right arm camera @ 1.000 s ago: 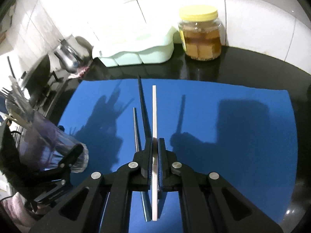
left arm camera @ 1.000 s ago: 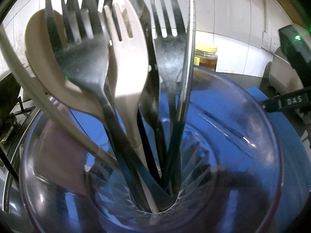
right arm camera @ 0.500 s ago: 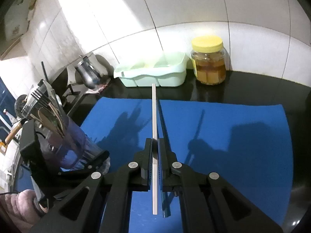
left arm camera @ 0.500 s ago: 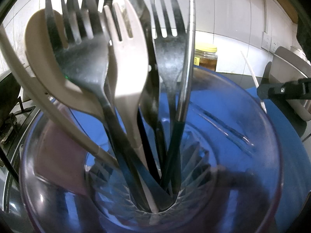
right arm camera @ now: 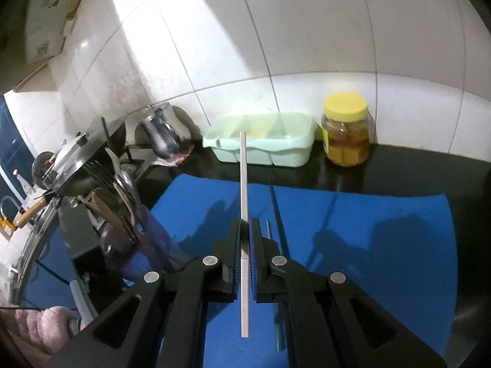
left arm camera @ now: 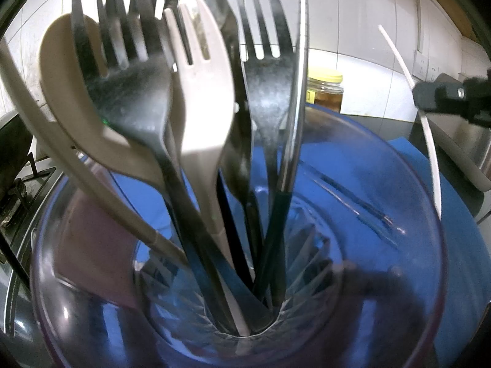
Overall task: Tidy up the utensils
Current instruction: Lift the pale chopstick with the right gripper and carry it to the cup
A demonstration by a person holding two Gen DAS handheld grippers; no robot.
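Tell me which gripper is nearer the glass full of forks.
Left. The left gripper holds the glass, which fills its view. The right gripper, clamping a white chopstick, is off to the glass's side above the blue mat.

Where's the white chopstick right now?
In the right wrist view, the white chopstick is clamped in the right gripper, lifted above the blue mat, pointing toward the mint-green caddy.

Left wrist view pressed close into utensil glass [left arm camera: 399, 184], right wrist view looking down over blue mat [right arm camera: 368, 214], both sharing jar [right arm camera: 346, 132].
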